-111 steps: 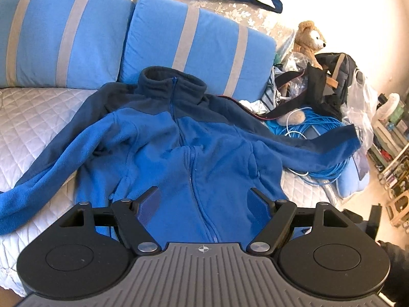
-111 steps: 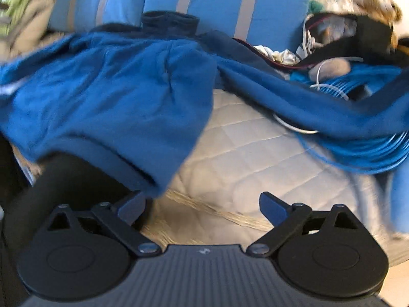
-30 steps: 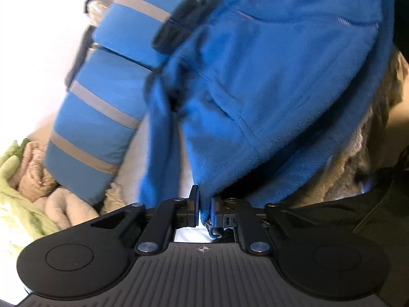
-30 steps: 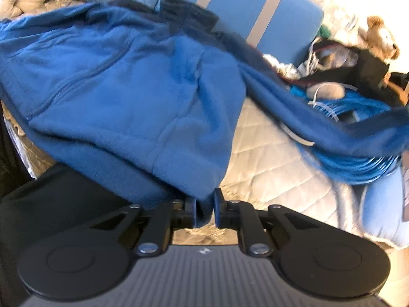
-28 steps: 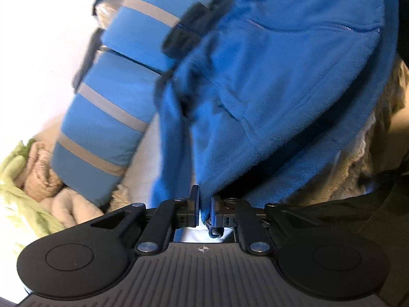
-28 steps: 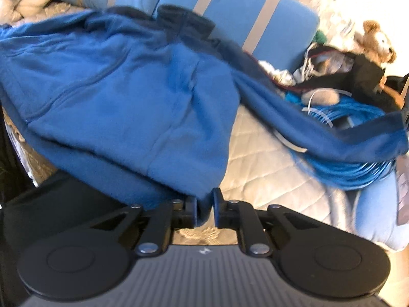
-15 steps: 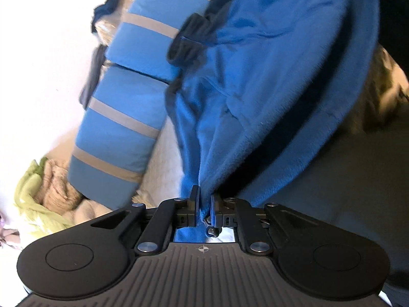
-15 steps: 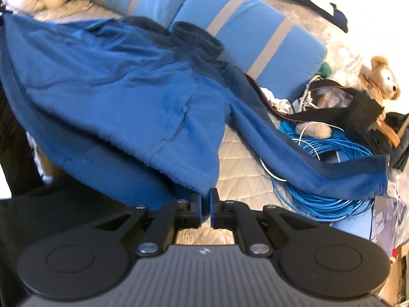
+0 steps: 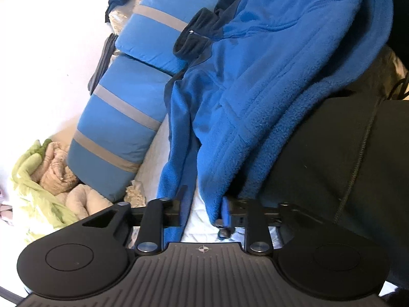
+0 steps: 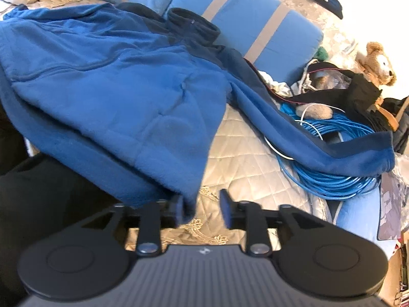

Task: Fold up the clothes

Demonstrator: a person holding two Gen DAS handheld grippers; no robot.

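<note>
Blue fleece jacket [image 10: 122, 81] is lying front-up across the quilted bed cover [image 10: 245, 158], collar toward the striped blue cushions [image 10: 255, 28], with its bottom hem hanging off the near edge right at both claws.

Both grippers are letting go at the hem. The right gripper [image 10: 202, 207] is spreading its jaws; one hem corner is brushing the left pad but nothing is being pinched, and the gap shows bare cover. The left gripper [image 9: 204, 209] is opening too, less wide, and the other hem corner is dangling between its pads, touching the right one but no longer clamped as far as I can tell.

My take on doing this bit well: I'm guessing this is the release after tugging the body flat. Keep opening until the fleece is dropping free of both pads before backing off, since that nap looks like it's clinging and could drag the hem out of line. Pull back along the hem line, not upward. Then that long sleeve is probably needing to come in.

Views differ a lot. The right wrist is showing the far sleeve [image 10: 319, 138] trailing over a coil of blue cable [image 10: 332, 179], plus a teddy bear [image 10: 378, 64] and a black bag [image 10: 358, 94]; none of that is visible from the left wrist. The left wrist, rolled sideways, is showing the near sleeve [image 9: 176, 138] running along the cushions, a pile of beige and green bedding [image 9: 43, 174], and the person's dark clothing [image 9: 345, 158] right against the hem.
</note>
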